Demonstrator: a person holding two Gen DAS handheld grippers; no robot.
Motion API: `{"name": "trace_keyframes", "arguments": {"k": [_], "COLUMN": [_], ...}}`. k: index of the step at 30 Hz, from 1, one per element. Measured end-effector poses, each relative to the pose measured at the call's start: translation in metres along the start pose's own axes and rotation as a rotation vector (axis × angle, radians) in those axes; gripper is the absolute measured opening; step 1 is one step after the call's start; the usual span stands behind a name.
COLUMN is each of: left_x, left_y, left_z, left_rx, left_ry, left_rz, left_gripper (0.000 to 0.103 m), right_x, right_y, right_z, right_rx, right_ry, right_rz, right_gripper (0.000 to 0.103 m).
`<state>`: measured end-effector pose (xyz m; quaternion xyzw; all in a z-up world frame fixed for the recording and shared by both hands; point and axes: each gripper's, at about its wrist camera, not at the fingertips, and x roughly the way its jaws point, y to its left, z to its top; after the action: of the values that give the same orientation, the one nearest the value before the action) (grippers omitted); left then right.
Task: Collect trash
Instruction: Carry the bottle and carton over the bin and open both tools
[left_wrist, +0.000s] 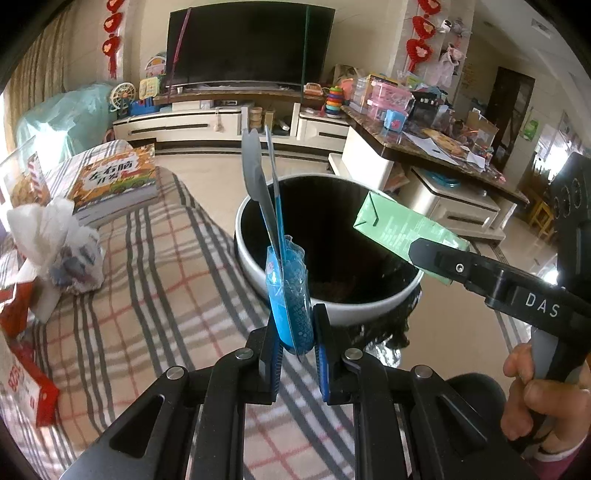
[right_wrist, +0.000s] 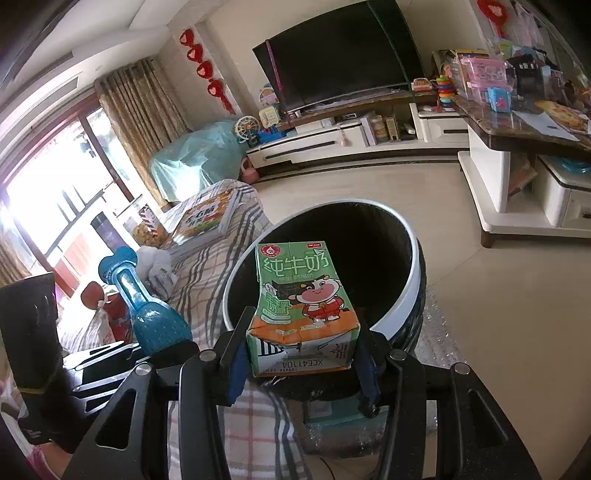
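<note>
My left gripper (left_wrist: 297, 338) is shut on a blue plastic blister package (left_wrist: 290, 295) with a grey spoon-shaped piece, held upright over the near rim of the round white trash bin (left_wrist: 369, 308) with a black liner. The same package (right_wrist: 147, 314) shows at the left in the right wrist view. My right gripper (right_wrist: 299, 356) is shut on a green milk carton (right_wrist: 299, 299), held over the bin's (right_wrist: 412, 258) near rim. In the left wrist view the carton (left_wrist: 402, 229) hangs over the bin's right side, with a hand (left_wrist: 539, 398) on the gripper's handle.
A plaid-covered table (left_wrist: 155, 295) lies left of the bin, bearing a book (left_wrist: 118, 184), a crumpled white wrapper (left_wrist: 59, 247) and red packaging (left_wrist: 22, 369). A TV cabinet (left_wrist: 229, 122) and a cluttered low table (left_wrist: 436, 147) stand across the tiled floor.
</note>
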<state>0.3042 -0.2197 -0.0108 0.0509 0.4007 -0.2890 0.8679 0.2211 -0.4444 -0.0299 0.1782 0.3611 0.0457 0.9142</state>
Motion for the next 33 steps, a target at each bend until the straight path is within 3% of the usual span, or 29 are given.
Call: {"name": "trace_keyframes", "arguments": {"k": [33], "left_x": [0.069], "left_y": [-0.011], "left_z": [0.054], "left_rx": [0.006], "left_ry": [0.085], "left_rz": [-0.017], "left_gripper": [0.018], "right_x": [0.042], "right_y": [-0.028], "right_z": [0.037], "right_rx": [0.008], "right_ry": [0.054], "right_rz": [-0.035], "right_gripper": [0.050]}}
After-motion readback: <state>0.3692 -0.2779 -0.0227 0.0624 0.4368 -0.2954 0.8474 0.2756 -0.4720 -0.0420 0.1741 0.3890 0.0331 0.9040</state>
